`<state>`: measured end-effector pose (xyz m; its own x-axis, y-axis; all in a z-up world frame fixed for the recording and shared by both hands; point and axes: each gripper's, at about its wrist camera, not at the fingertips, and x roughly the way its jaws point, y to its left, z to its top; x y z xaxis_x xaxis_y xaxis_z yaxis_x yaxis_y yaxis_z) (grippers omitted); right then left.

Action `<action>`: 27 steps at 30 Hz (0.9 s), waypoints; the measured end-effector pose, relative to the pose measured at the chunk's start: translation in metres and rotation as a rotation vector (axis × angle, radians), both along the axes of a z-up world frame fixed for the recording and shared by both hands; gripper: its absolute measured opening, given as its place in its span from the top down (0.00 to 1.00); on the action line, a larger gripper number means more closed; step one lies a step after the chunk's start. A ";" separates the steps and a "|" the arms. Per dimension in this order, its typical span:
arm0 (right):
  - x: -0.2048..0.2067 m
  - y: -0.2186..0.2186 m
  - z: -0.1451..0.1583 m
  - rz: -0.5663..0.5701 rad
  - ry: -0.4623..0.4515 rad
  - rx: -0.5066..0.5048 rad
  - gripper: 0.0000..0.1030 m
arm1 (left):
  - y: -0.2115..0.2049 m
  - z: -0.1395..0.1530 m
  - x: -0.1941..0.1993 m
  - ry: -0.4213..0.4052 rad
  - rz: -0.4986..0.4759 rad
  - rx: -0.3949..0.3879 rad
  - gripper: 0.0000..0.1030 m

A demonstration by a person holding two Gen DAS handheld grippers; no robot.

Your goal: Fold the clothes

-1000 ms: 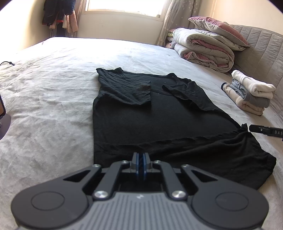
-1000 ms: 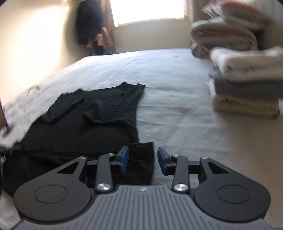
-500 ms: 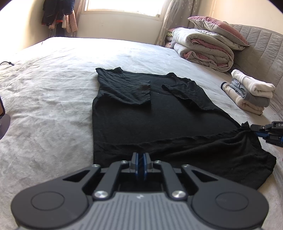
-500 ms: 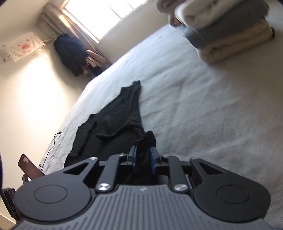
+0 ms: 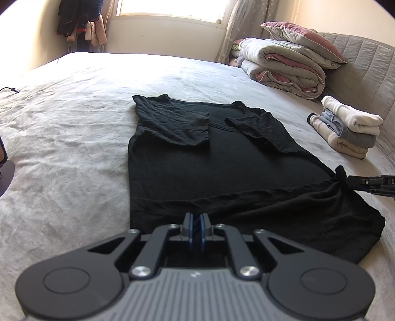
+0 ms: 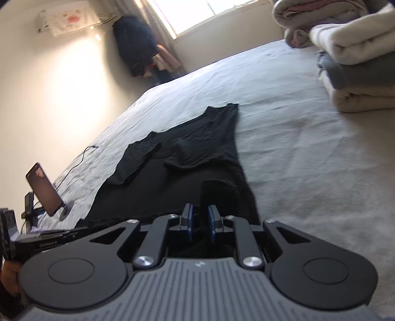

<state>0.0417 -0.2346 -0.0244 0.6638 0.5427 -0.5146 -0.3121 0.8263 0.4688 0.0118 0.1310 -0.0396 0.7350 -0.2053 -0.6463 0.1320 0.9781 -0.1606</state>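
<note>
A black T-shirt [image 5: 222, 163] lies flat on the grey bed [image 5: 64, 153], sleeves folded inward, its bottom part folded up in a band. My left gripper [image 5: 196, 228] is shut on the shirt's near hem at the left corner. My right gripper [image 6: 201, 222] is shut on a bunched right corner of the shirt [image 6: 214, 192] and holds it slightly raised. The right gripper also shows in the left wrist view [image 5: 345, 181] at the shirt's right edge. The left gripper's body shows in the right wrist view [image 6: 47, 240] at lower left.
A stack of folded clothes [image 5: 345, 130] sits at the right, also large in the right wrist view [image 6: 358, 66]. Folded duvets and a pillow [image 5: 288, 64] lie by the headboard. A phone on a stand [image 6: 44, 190] stands at the bed's left side. Clothes hang in the corner [image 5: 81, 22].
My right gripper closed on the shirt's right corner and lifted it a little, tilting as it did. The left gripper stayed shut on the hem, unmoved.
</note>
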 end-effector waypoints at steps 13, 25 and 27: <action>0.005 0.000 0.001 -0.031 -0.037 -0.021 0.79 | 0.003 0.003 -0.001 -0.008 0.003 -0.018 0.93; 0.028 0.020 -0.016 -0.037 -0.040 -0.204 0.95 | 0.002 -0.001 0.003 0.004 -0.011 -0.005 0.93; 0.031 0.023 -0.019 -0.043 -0.047 -0.224 0.95 | 0.002 -0.002 0.004 0.007 -0.016 -0.001 0.93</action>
<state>0.0726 -0.2118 -0.0434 0.7104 0.3887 -0.5867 -0.2913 0.9213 0.2577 0.0157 0.1332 -0.0416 0.7271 -0.2178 -0.6511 0.1469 0.9757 -0.1623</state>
